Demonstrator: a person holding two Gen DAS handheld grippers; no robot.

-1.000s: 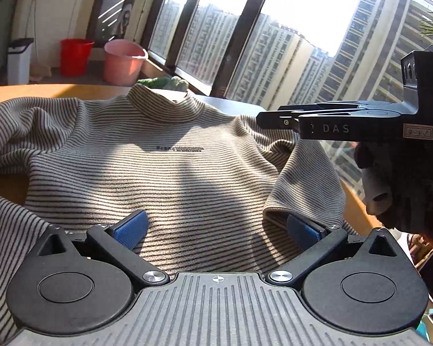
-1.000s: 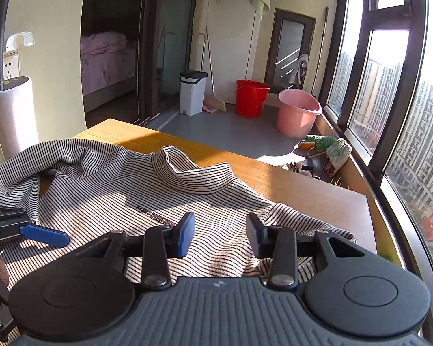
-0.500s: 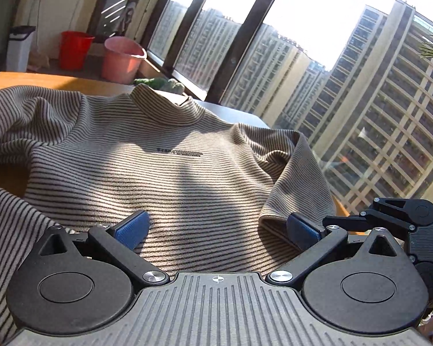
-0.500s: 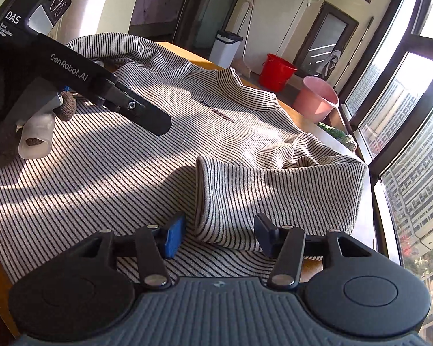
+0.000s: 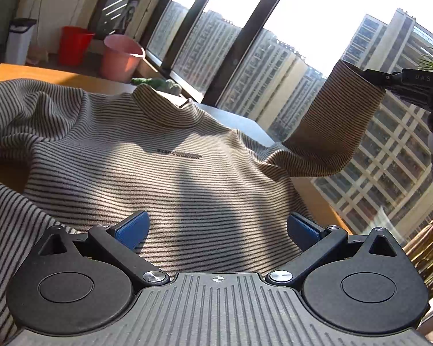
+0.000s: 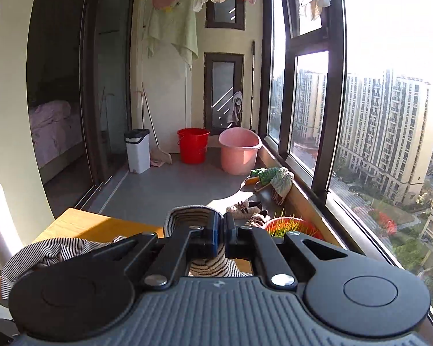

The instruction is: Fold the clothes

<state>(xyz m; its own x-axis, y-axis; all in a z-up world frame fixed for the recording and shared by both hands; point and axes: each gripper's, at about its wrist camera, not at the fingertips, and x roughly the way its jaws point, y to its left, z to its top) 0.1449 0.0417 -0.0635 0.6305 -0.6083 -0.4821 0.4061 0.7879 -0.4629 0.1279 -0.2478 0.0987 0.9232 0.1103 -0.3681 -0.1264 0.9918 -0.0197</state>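
A striped sweater [image 5: 164, 173], cream with thin dark horizontal stripes, is lying front-up on a wooden table [image 5: 43, 75]. Its high ribbed collar [image 5: 164, 106] is standing up at the far edge, and a small line of dark lettering [image 5: 179, 153] is running across the chest. Sunlight is falling over the fabric in bright bands broken by a broad shadow down the middle. One sleeve is bunching in loose folds at the near left of the left wrist view.

The left gripper [image 5: 216, 227] is hovering low over the lower body of the sweater, its jaws spread wide with blue pads [image 5: 132, 227] showing and nothing between them.

The right gripper [image 6: 220, 232] is pinching the sleeve cuff [image 6: 187, 219], its jaws pressed nearly together on the ribbed edge. In the left wrist view this sleeve [image 5: 332, 124] is hanging raised above the table at the right, stretching up from the shoulder to the black gripper tip, with the window behind it.

Beyond the table, a red bucket [image 6: 193, 145], a pink basin [image 6: 239, 151] and a white bin [image 6: 137, 150] are standing on the grey floor.
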